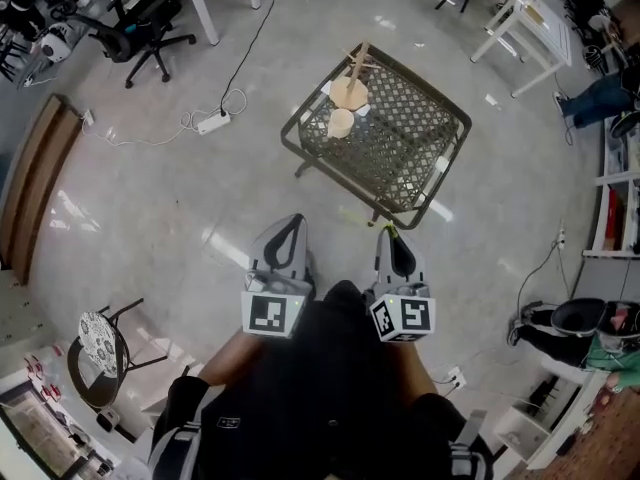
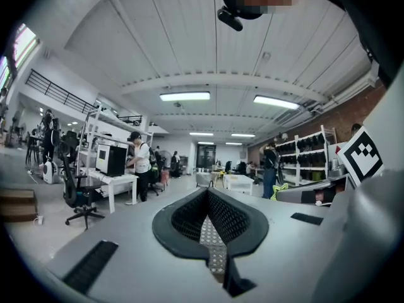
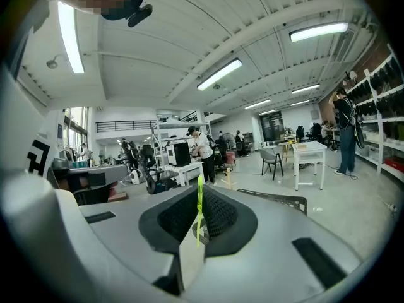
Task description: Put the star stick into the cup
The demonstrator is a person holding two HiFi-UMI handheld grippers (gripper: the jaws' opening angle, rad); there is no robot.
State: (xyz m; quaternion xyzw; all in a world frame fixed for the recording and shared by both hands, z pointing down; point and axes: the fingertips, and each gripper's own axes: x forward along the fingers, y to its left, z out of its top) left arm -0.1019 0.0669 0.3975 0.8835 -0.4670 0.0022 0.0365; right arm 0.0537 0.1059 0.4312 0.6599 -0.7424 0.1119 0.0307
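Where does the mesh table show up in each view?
Head view: mesh table upper centre.
Left gripper view: not made out.
Right gripper view: its edge just right of the jaws, which pinch a yellow-green strip.
Shared landmark: black office chair, in all three views.

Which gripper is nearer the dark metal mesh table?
Right. The right gripper, pinching a thin yellow-green strip, sits just short of the table's near corner; the left gripper hangs farther back.
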